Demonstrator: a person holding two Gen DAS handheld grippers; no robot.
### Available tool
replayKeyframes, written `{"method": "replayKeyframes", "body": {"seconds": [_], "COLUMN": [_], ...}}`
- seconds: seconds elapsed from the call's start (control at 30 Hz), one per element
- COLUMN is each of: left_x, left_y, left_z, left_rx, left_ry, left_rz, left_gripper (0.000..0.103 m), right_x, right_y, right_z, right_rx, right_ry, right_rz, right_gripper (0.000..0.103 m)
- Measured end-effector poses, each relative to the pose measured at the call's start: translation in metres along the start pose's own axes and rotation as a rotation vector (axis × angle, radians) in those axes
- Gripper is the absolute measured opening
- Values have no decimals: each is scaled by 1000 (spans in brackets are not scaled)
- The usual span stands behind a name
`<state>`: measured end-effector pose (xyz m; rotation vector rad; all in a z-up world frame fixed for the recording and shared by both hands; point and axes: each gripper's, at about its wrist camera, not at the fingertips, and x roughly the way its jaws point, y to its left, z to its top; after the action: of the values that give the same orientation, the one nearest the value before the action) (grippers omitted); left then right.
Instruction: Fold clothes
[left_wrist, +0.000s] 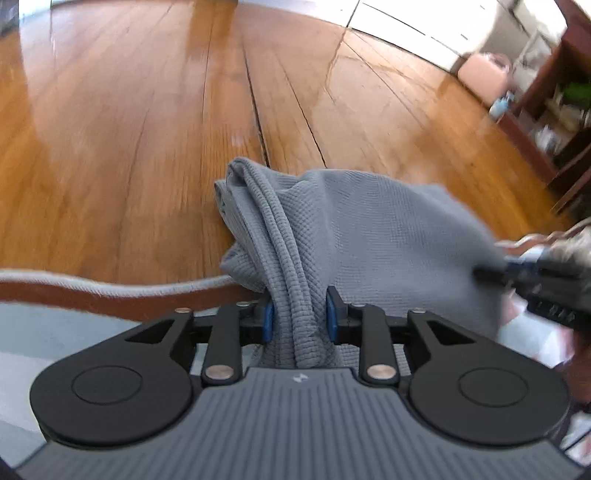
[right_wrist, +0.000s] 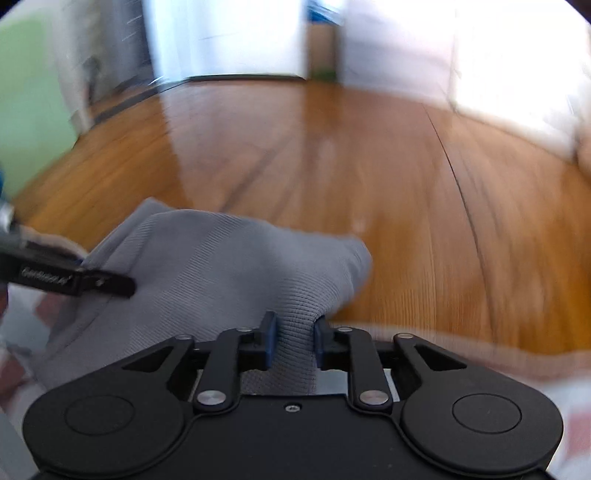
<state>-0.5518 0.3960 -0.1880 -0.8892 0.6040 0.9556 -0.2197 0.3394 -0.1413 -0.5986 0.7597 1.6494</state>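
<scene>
Above the wooden floor (left_wrist: 147, 110), a grey knit garment (left_wrist: 369, 229) hangs bunched between two grippers. The left gripper (left_wrist: 300, 317) has its jaws clenched on a gathered, ribbed edge; the right gripper (right_wrist: 294, 341) pinches another fold of the same cloth, its jaws likewise grasping fabric. A rug edge (left_wrist: 110, 291) lies below. The garment looks light, soft and limp, so it will likely sag and slump wherever unsupported. Holding it at corners or along the ribbed hem, spread well apart, would probably keep it flat enough to fold cleanly.
</scene>
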Motion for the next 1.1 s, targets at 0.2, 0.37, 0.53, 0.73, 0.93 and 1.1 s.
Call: {"method": "replayKeyframes", "body": {"seconds": [0.2, 0.37, 0.53, 0.73, 0.93, 1.1], "left_x": [18, 32, 40, 6, -29, -69], "left_y": [33, 33, 12, -21, -62, -89], "left_z": [-11, -19, -9, -10, -33, -46], "left_rx": [-119, -110, -6, 152, 328, 358], "left_ry": [66, 37, -2, -116, -170, -247], "left_rz": [-88, -135, -125, -168, -33, -117], "left_gripper": [47, 53, 26, 24, 23, 22], "right_x": [11, 25, 41, -6, -78, -136], "right_y": [-35, -44, -26, 18, 40, 55], "right_z": [-23, -26, -14, -5, -16, -31], "right_rx": [168, 229, 154, -99, -137, -195], "right_ry": [90, 91, 36, -145, -221, -197], "right_rz": [92, 182, 199, 91, 11, -105], "right_gripper": [50, 59, 37, 14, 14, 13]}}
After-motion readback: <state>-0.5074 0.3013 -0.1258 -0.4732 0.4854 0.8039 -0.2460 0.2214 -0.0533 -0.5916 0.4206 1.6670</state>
